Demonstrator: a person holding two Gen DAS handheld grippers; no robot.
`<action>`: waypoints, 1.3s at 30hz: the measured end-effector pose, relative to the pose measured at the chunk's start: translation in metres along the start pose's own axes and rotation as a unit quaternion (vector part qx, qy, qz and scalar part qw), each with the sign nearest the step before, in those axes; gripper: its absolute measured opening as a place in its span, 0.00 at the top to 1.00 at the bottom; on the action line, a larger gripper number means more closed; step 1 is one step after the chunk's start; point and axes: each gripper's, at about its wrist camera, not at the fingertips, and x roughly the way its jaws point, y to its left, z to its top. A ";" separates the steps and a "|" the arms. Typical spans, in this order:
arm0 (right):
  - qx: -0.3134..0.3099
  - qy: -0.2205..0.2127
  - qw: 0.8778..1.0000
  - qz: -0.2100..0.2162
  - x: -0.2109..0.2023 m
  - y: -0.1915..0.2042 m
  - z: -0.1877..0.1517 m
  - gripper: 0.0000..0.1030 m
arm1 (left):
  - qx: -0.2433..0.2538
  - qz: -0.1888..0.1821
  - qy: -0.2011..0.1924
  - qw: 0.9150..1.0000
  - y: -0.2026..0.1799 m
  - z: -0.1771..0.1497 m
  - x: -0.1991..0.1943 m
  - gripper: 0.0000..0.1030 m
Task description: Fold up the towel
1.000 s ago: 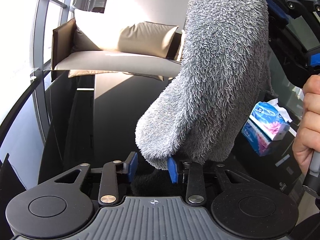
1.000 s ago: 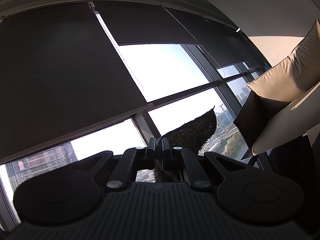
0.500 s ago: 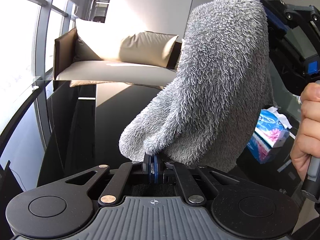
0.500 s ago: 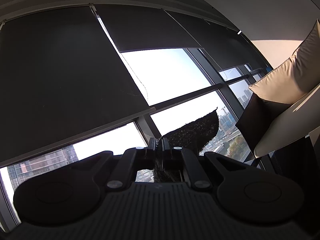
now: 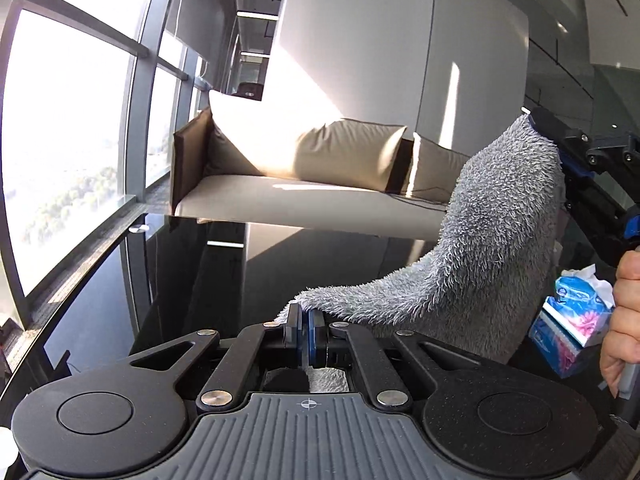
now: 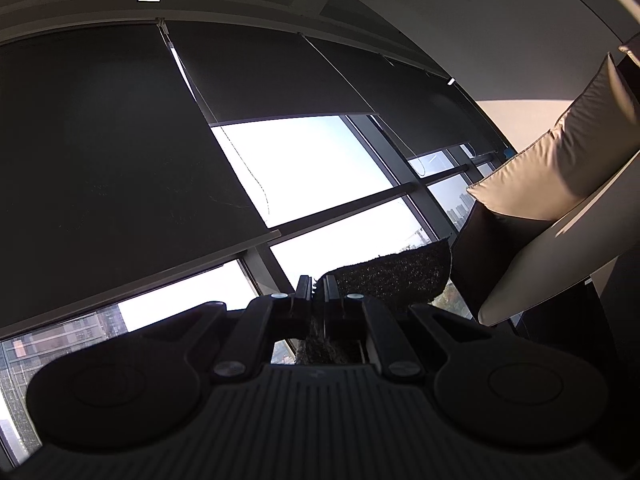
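A shaggy grey towel [image 5: 492, 240] hangs in the air above a glossy black table [image 5: 192, 280]. My left gripper [image 5: 307, 320] is shut on the towel's lower corner, and the cloth runs from there up and to the right. At the upper right of the left wrist view my right gripper [image 5: 538, 122] pinches the towel's top corner, with a hand [image 5: 624, 312] on its handle. In the right wrist view that gripper [image 6: 319, 288] is shut on the towel [image 6: 396, 276], which shows as a dark flap against the bright window. It points upward.
A blue tissue box [image 5: 572, 320] sits on the table at the right, behind the hanging cloth. A beige sofa with cushions [image 5: 312, 176] stands beyond the table's far edge. Tall windows [image 5: 60, 128] line the left side; dark roller blinds [image 6: 120, 160] hang above.
My left gripper closed on the towel's lower corner, then lifted and pulled it leftward, so the cloth now stretches out between the two grippers. The right gripper stayed shut and tilted slightly.
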 end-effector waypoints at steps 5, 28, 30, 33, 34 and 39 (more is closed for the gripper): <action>-0.006 0.054 0.992 -0.110 0.015 -0.025 -0.014 0.94 | 0.003 -0.017 0.053 0.998 -0.012 -0.011 0.022 0.97; -0.151 0.158 0.924 -0.314 0.052 -0.040 -0.073 0.94 | 0.034 -0.027 0.123 0.991 -0.015 -0.030 0.048 0.93; -0.145 0.189 0.911 -0.336 0.056 -0.048 -0.078 0.94 | 0.033 -0.024 0.125 0.991 -0.014 -0.030 0.047 0.93; -0.124 0.207 0.902 -0.357 0.058 -0.059 -0.082 0.94 | 0.029 -0.019 0.120 0.992 -0.010 -0.028 0.044 0.88; -0.113 0.204 0.901 -0.365 0.056 -0.063 -0.081 0.93 | 0.027 -0.015 0.118 0.993 -0.008 -0.028 0.043 0.82; -0.090 0.190 0.899 -0.385 0.042 -0.062 -0.075 0.68 | 0.011 -0.011 0.116 0.993 0.010 -0.023 0.032 0.66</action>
